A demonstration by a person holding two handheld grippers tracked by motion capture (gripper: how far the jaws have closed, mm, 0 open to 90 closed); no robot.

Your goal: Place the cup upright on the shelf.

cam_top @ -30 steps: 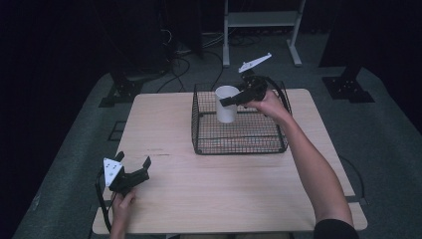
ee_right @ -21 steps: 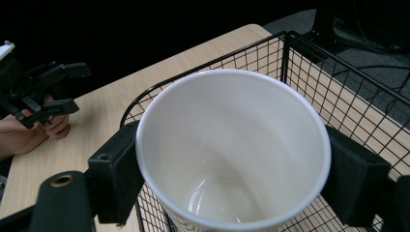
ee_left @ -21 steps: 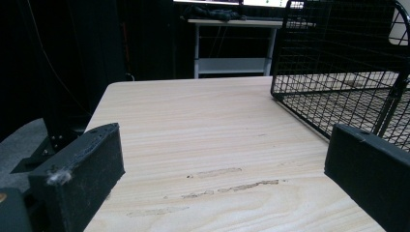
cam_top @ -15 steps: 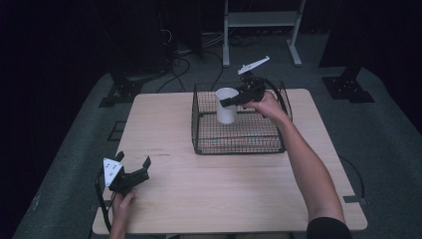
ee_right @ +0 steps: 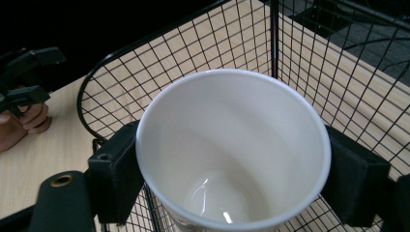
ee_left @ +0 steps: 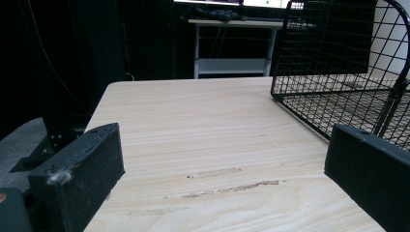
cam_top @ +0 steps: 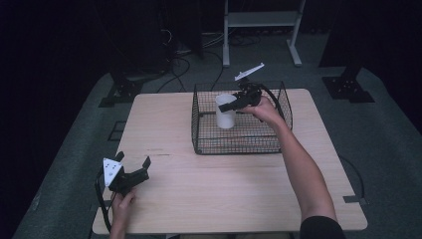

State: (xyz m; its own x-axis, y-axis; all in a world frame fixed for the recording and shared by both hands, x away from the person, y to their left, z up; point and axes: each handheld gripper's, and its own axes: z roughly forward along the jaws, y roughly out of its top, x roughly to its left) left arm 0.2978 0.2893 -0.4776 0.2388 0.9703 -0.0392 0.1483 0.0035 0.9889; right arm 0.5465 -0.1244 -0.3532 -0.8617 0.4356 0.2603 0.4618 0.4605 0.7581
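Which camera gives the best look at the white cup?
The right gripper view: the cup is close, its empty inside visible, with the right gripper clamping its sides. The high view shows it small, upright inside the wire basket. The left gripper view catches only the basket's corner.

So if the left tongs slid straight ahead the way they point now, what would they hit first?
Probably nothing soon: the open left tongs face bare light wooden table. The black wire basket sits off to the right of that line, so the right-hand jaw might graze its near corner, though depth is hard to judge.

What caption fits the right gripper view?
Right gripper clamps an empty white cup inside the black wire basket.
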